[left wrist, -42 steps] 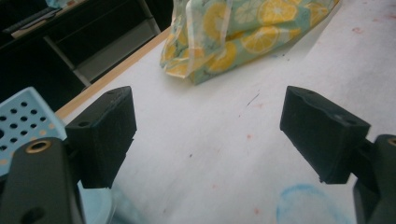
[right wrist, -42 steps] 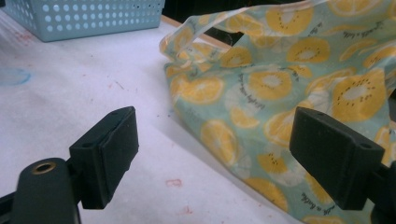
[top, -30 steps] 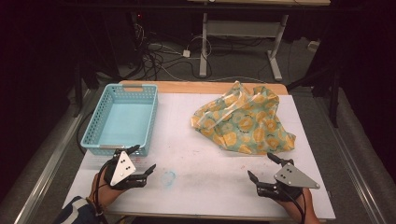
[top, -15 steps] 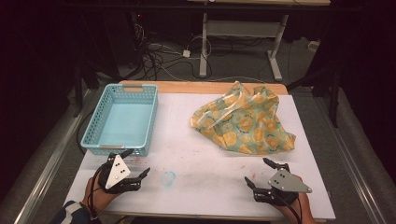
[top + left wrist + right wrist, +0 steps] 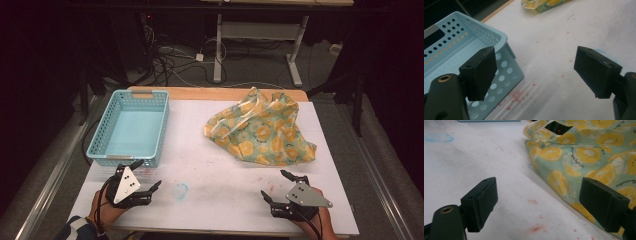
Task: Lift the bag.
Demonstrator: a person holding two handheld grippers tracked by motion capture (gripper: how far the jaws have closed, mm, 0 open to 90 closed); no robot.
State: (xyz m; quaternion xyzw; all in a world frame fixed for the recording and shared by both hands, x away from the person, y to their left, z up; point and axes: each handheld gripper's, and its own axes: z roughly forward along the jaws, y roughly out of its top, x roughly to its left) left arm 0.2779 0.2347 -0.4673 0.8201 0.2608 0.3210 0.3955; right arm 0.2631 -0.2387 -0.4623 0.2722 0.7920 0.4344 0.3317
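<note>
**Both grippers low at the near edge, jaws wide, nothing held**

The left gripper (image 5: pixel 147 176) sits at the near left of the table (image 5: pixel 220 200), held by a hand (image 5: pixel 102 212) that comes in from the bottom edge with a striped sleeve (image 5: pixel 75 231) showing at the wrist. Its grey three-cornered plate faces up and its jaws point forward and to the right, spread wide with nothing between them. In the left gripper view, the near corner of the blue basket (image 5: pixel 461 50) lies just behind the left jaw, and bare white table shows in the gap. The basket stands at the far left of the table, just beyond this gripper.

The right gripper (image 5: pixel 280 186) rests at the near right, with the hand (image 5: pixel 320 225) under it and largely hidden by the grey plate. Its jaws point forward and slightly left, also spread wide and empty. In the right gripper view, the fruit-print bag (image 5: pixel 586 162) lies ahead, its near edge close behind the right jaw; whether the two touch cannot be told. The bag lies crumpled on the far right half of the table, near the right gripper and well apart from the basket.

A faint blue ring mark (image 5: pixel 180 190) sits on the table between the two grippers, nearer the left one.
</note>
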